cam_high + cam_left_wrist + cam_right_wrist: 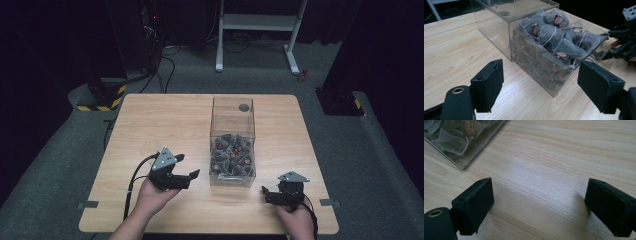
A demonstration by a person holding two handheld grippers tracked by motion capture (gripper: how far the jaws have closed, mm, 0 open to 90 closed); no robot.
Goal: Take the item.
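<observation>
Over the table, both hands hold grippers level, jaws wide.

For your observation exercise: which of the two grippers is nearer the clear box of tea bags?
The left gripper: its fingers point at the box from close beside it, while the right gripper sits farther off, near the table's front edge.

A pale wooden worktop carries a clear box of tea bags, standing right of centre toward three o'clock, on otherwise bare boards
</observation>
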